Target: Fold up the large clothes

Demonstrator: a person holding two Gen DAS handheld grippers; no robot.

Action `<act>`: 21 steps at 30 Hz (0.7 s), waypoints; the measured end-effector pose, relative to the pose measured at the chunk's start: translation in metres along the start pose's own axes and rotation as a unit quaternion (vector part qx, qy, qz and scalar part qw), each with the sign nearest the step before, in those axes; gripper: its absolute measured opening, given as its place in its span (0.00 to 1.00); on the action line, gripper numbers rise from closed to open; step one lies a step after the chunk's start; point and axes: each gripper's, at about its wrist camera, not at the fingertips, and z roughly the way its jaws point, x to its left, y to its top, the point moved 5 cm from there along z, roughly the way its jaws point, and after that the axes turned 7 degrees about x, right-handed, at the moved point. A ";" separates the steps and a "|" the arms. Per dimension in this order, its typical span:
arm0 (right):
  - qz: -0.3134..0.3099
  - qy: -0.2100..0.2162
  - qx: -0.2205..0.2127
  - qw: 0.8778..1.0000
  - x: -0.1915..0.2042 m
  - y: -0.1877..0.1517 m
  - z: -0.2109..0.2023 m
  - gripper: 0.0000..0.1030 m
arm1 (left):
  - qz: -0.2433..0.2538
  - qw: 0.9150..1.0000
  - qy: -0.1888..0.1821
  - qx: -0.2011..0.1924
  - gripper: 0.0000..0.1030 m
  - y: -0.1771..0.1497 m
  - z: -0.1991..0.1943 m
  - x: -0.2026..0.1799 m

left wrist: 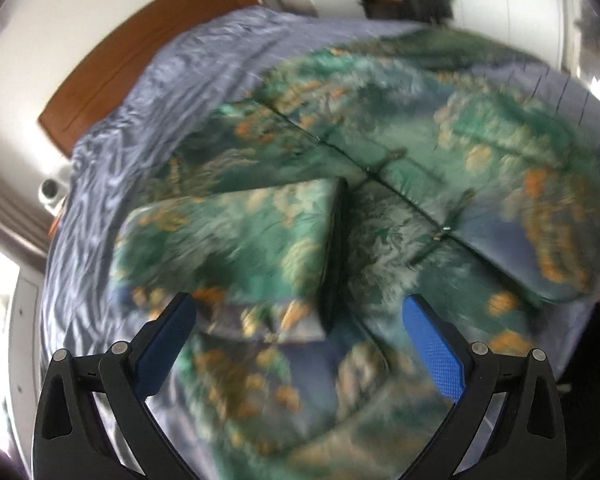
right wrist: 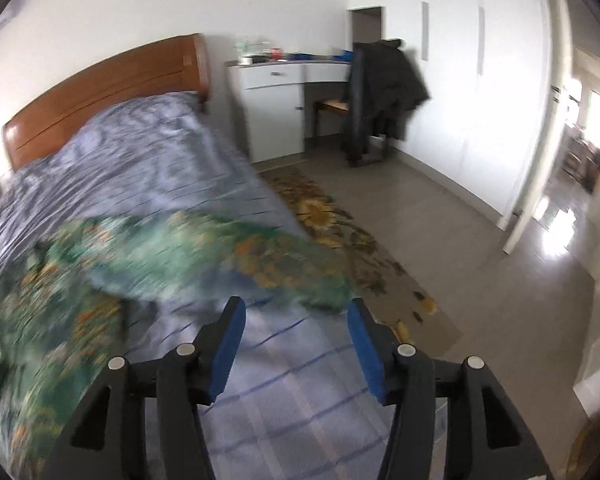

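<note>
Left wrist view: the left gripper [left wrist: 300,320] hangs over a green and orange patterned garment [left wrist: 400,152] spread on a bed covered by a blue-grey bedspread [left wrist: 148,92]. Its 2 blue-padded fingers [left wrist: 168,344] stand wide apart with nothing between them. The garment lies buttoned-side up, a dark placket running diagonally across it, and 1 sleeve [left wrist: 228,240] is folded in over the body. The picture is blurred, so finer detail cannot be told. A wooden headboard [left wrist: 140,48] stands at the far end of the bed.

Right wrist view: the right gripper [right wrist: 296,320] is near the edge of the bed, its jaws parted and empty, with the garment's blurred edge [right wrist: 260,260] just beyond the fingertips, on the bedspread. Whether the cloth touches the pads cannot be told. Beside the bed lie a patterned rug [right wrist: 340,232] and grey floor; a white cabinet [right wrist: 276,108] and a chair draped with a dark coat [right wrist: 392,92] stand by the wall
</note>
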 end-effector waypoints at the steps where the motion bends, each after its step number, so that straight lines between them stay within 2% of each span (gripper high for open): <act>1: -0.008 0.014 -0.002 1.000 0.011 -0.008 -0.010 0.53 | 0.005 1.000 0.006 0.010 1.00 0.006 0.018 0.001; 4: -0.029 0.055 -0.004 0.998 0.043 -0.029 -0.035 0.54 | 0.008 0.999 0.005 0.041 0.99 0.011 0.058 0.009; 5: -0.041 0.067 -0.004 0.997 0.055 -0.037 -0.043 0.54 | 0.007 0.999 -0.006 0.050 0.91 0.009 0.068 0.013; 6: -0.053 0.073 -0.005 0.996 0.066 -0.043 -0.050 0.55 | 0.003 0.998 -0.025 0.059 0.79 0.006 0.075 0.016; 7: -0.066 0.077 -0.007 0.995 0.077 -0.050 -0.056 0.55 | -0.007 0.996 -0.066 0.067 0.73 0.004 0.081 0.018; 8: -0.083 0.080 -0.010 0.993 0.089 -0.058 -0.062 0.55 | -0.021 0.993 -0.101 0.063 0.55 0.002 0.080 0.021; 9: -0.094 0.083 -0.012 0.992 0.098 -0.063 -0.067 0.55 | -0.034 0.990 -0.125 0.058 0.30 0.000 0.077 0.024; 10: -0.110 0.090 -0.013 0.990 0.111 -0.070 -0.071 0.55 | -0.043 0.988 -0.134 0.057 0.12 -0.001 0.075 0.027; 15: -0.159 0.123 -0.022 0.979 0.161 -0.082 -0.089 0.55 | -0.119 0.984 -0.135 0.003 0.10 -0.008 0.032 0.065; 17: -0.173 0.133 -0.028 0.976 0.176 -0.083 -0.096 0.55 | -0.147 0.982 -0.121 -0.019 0.10 -0.014 0.011 0.089; 21: -0.190 0.147 -0.042 0.970 0.197 -0.081 -0.110 0.55 | -0.217 0.970 -0.088 -0.060 0.10 -0.037 -0.036 0.156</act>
